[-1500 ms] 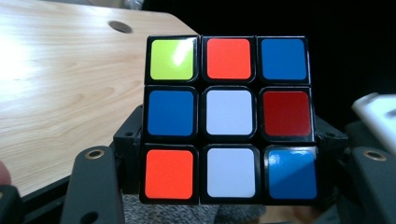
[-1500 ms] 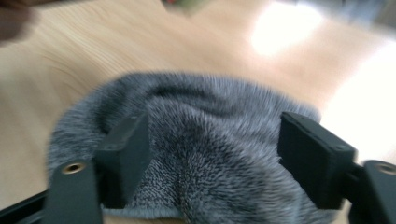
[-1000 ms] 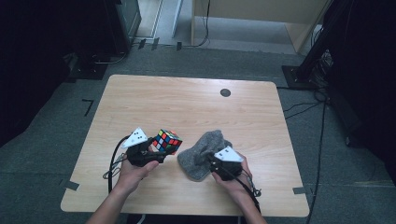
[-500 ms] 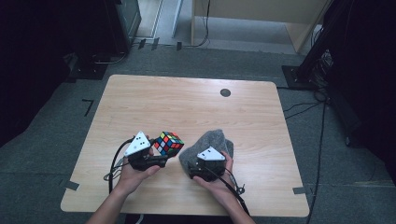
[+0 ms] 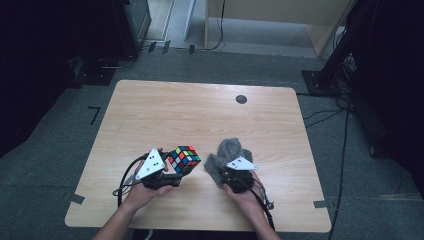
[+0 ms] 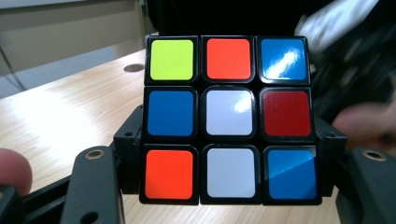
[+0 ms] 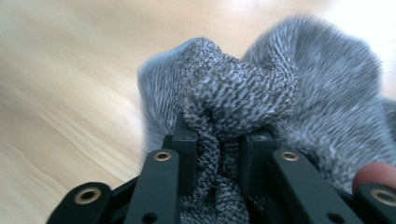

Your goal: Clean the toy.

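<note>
A scrambled Rubik's cube (image 5: 183,158) is held a little above the table near its front left, and my left gripper (image 5: 176,171) is shut on it. In the left gripper view the cube (image 6: 229,119) faces the camera with the gripper (image 6: 229,156) pressing its two lower sides. To its right a grey knitted cloth (image 5: 226,152) lies crumpled on the table. My right gripper (image 5: 231,172) has just been closing, and a fold of the cloth (image 7: 280,93) is pinched tight in the right gripper (image 7: 219,149).
The wooden table (image 5: 200,110) has a small black round spot (image 5: 241,99) near its far edge. Grey carpet with cables surrounds it, and dark equipment stands at the left and right. A fingertip (image 7: 373,175) shows beside the right jaw.
The right gripper shifted left onto the cloth, then back a little, and the cloth now stands more bunched. The left gripper and cube have stayed in place.
</note>
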`<state>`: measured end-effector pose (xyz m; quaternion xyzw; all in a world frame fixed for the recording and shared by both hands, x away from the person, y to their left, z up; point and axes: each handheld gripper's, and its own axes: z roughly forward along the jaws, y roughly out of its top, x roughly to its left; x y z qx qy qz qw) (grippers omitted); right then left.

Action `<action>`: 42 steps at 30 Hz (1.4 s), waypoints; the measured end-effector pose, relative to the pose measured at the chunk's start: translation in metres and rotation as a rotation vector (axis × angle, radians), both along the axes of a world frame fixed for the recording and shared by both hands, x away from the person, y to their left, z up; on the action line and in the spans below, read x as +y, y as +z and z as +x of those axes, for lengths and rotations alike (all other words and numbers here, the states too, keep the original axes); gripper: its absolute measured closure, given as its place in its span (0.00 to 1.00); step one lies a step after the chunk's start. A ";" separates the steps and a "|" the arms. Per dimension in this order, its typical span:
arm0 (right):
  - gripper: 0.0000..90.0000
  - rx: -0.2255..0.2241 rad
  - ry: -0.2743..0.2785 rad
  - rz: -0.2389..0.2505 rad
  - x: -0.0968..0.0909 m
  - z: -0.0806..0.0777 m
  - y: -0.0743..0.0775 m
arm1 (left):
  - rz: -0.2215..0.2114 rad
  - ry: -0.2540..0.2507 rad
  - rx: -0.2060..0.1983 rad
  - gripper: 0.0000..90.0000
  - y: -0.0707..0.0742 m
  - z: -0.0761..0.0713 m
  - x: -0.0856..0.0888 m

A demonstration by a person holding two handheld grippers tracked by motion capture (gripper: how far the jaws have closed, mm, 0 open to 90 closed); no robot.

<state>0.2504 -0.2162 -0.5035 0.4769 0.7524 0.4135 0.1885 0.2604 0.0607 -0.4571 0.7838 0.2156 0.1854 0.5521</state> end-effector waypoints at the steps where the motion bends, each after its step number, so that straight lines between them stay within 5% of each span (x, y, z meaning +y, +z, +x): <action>1: 0.82 -0.095 0.031 0.080 -0.004 -0.008 0.017 | 0.033 0.003 -0.016 0.38 -0.002 -0.001 -0.003; 3: 0.82 -0.202 0.073 0.145 -0.003 -0.019 0.037 | 0.115 -0.009 -0.058 0.38 -0.008 -0.006 -0.012; 4: 0.82 -0.202 0.073 0.145 -0.003 -0.019 0.037 | 0.115 -0.009 -0.058 0.38 -0.008 -0.006 -0.012; 5: 0.82 -0.293 0.124 0.214 -0.001 -0.031 0.053 | 0.157 -0.018 -0.081 0.38 -0.011 -0.009 -0.019; 8: 0.81 -0.353 0.189 0.277 0.006 -0.042 0.065 | 0.187 -0.031 -0.107 0.38 -0.013 -0.013 -0.025; 11: 0.81 -0.334 0.224 0.312 0.010 -0.042 0.063 | 0.191 -0.074 -0.136 0.38 -0.014 -0.020 -0.030; 12: 0.81 -0.291 0.243 0.317 0.012 -0.039 0.056 | 0.177 -0.098 -0.147 0.38 -0.011 -0.024 -0.031; 14: 0.82 -0.273 0.212 0.310 0.010 -0.034 0.049 | 0.173 -0.098 -0.154 0.38 -0.010 -0.025 -0.031; 18: 0.82 -0.238 0.147 0.206 0.003 -0.027 0.043 | 0.130 -0.098 -0.143 0.38 -0.006 -0.022 -0.026; 23: 0.82 -0.295 0.203 0.312 0.003 -0.036 0.056 | 0.186 -0.058 -0.141 0.38 -0.012 -0.019 -0.029; 26: 0.82 -0.329 0.236 0.276 0.012 -0.043 0.062 | 0.167 -0.077 -0.144 0.38 -0.010 -0.022 -0.030; 28: 0.83 -0.258 0.182 0.291 0.010 -0.035 0.050 | 0.147 -0.077 -0.146 0.38 -0.007 -0.023 -0.029; 31: 0.83 -0.219 0.162 0.268 0.007 -0.030 0.045 | 0.146 -0.068 -0.136 0.38 -0.008 -0.020 -0.027; 33: 0.83 -0.228 0.168 0.264 0.007 -0.032 0.047 | 0.152 -0.059 -0.129 0.38 -0.009 -0.019 -0.027; 37: 0.83 -0.328 0.222 0.242 0.014 -0.043 0.061 | 0.181 -0.060 -0.131 0.38 -0.012 -0.020 -0.030; 39: 0.83 -0.334 0.214 0.214 0.017 -0.044 0.060 | 0.153 -0.082 -0.131 0.38 -0.010 -0.022 -0.030; 41: 0.83 -0.315 0.183 0.207 0.016 -0.040 0.052 | 0.149 -0.079 -0.139 0.38 -0.008 -0.023 -0.030; 42: 0.83 -0.262 0.158 0.214 0.011 -0.034 0.045 | 0.146 -0.079 -0.135 0.38 -0.008 -0.022 -0.029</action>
